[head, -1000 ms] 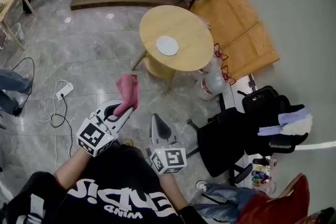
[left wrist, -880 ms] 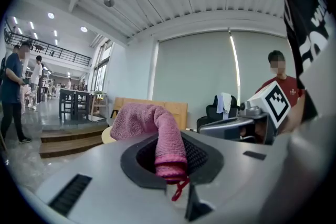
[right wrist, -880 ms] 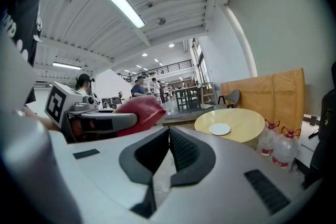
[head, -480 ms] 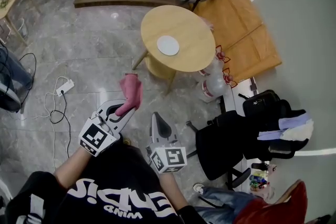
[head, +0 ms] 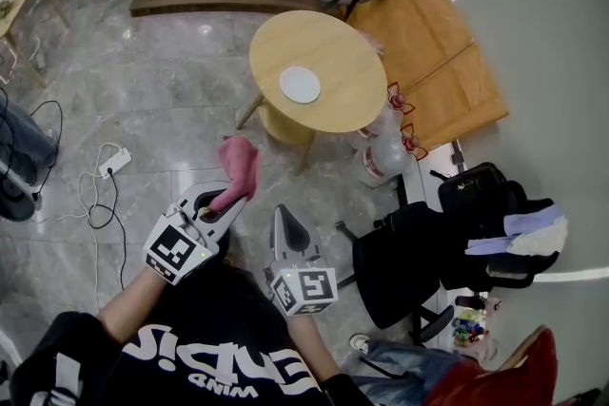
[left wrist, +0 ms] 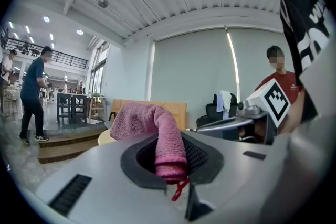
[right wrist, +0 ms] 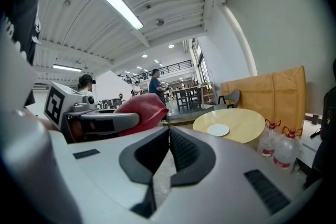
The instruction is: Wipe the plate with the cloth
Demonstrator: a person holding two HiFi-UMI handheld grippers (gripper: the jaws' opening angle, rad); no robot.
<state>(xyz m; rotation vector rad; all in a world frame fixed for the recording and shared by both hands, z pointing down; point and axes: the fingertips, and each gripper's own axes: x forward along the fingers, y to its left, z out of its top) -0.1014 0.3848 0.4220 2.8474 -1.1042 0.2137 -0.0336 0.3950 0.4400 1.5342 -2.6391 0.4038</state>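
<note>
Cloth (head: 238, 168) sits clamped in left tongs (head: 222, 202), right tongs (head: 284, 218) clenched empty, plate (head: 300, 85) well apart.

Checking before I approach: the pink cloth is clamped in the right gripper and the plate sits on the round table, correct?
No. The left gripper view shows the cloth clamped in the left gripper; the right gripper is shut and empty. The plate does sit on the round table.

In my left gripper view the cloth (left wrist: 157, 131) hides most of the bench (left wrist: 105, 137); the plate (head: 300, 85) is too small to judge.
</note>
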